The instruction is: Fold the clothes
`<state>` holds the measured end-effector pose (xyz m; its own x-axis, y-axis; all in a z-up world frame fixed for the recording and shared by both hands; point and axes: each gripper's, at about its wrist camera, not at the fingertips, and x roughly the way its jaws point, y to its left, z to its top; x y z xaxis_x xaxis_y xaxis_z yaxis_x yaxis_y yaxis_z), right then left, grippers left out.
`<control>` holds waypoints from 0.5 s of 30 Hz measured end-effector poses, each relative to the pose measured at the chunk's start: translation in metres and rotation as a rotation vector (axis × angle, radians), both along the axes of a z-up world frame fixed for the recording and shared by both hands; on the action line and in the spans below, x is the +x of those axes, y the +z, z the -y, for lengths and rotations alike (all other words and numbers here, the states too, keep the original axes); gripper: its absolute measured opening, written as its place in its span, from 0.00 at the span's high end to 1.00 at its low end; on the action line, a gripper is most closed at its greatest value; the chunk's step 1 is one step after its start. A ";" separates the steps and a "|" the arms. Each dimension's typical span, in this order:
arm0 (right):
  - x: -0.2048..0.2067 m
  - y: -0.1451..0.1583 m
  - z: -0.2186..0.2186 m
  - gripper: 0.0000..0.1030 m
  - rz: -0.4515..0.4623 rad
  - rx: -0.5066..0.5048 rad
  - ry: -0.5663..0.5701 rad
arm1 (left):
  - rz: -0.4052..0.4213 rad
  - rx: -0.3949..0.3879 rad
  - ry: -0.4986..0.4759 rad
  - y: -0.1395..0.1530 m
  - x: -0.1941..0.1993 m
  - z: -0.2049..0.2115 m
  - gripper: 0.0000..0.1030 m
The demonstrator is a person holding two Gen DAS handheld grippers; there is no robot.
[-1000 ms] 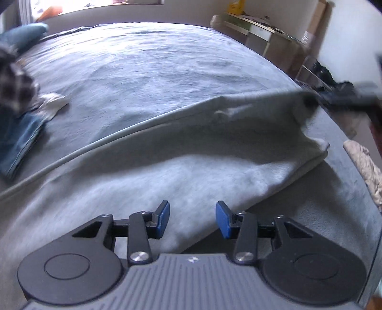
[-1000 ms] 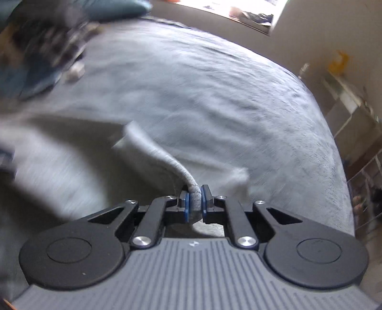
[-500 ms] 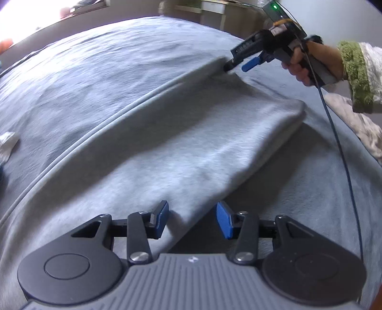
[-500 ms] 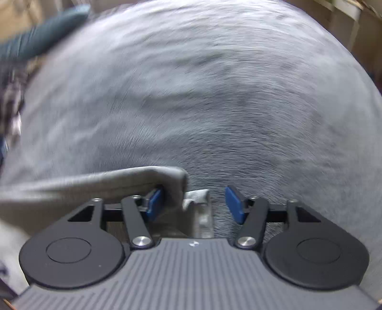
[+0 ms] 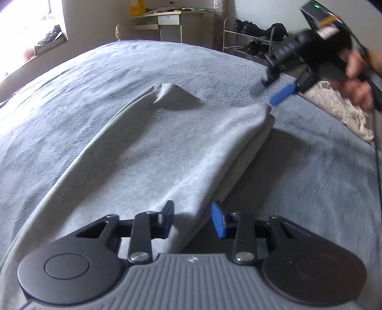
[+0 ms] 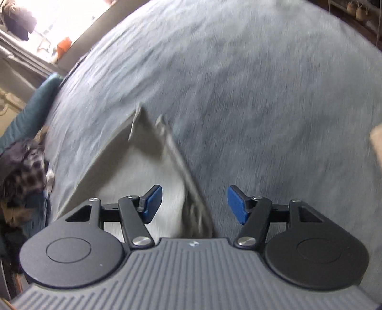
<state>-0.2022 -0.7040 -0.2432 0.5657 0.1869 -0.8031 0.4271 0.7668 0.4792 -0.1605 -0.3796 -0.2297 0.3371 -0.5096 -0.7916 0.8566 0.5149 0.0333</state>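
Below, grey garment (image 5: 167, 147) (folded), left tongs (image 5: 193, 221) closing astride

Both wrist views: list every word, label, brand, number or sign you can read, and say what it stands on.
No readable text in either view.
Left gripper: a small pale emblem on its grey body, a mark without letters.
Right gripper: the same small emblem on its grey body, no letters.
Yellow bag on the desk: any print is too small to read.
Label on the right gripper's housing, seen from the left wrist view: blurred, unreadable.
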 end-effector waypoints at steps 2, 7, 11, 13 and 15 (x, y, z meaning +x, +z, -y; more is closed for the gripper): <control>0.000 -0.005 -0.015 0.43 -0.014 -0.040 0.066 | -0.002 0.009 0.009 -0.004 0.002 0.006 0.77; 0.017 -0.011 -0.036 0.88 -0.049 -0.164 0.167 | -0.018 -0.010 0.059 -0.003 0.006 0.007 0.98; 0.010 0.014 -0.042 0.94 0.012 -0.215 0.177 | -0.042 -0.082 0.074 0.019 0.002 -0.005 0.98; 0.004 0.020 -0.042 0.97 0.006 -0.238 0.171 | -0.052 -0.090 0.076 0.020 0.001 -0.008 0.98; 0.001 0.018 -0.038 0.99 -0.008 -0.254 0.154 | -0.063 -0.068 0.079 0.011 0.001 -0.007 0.98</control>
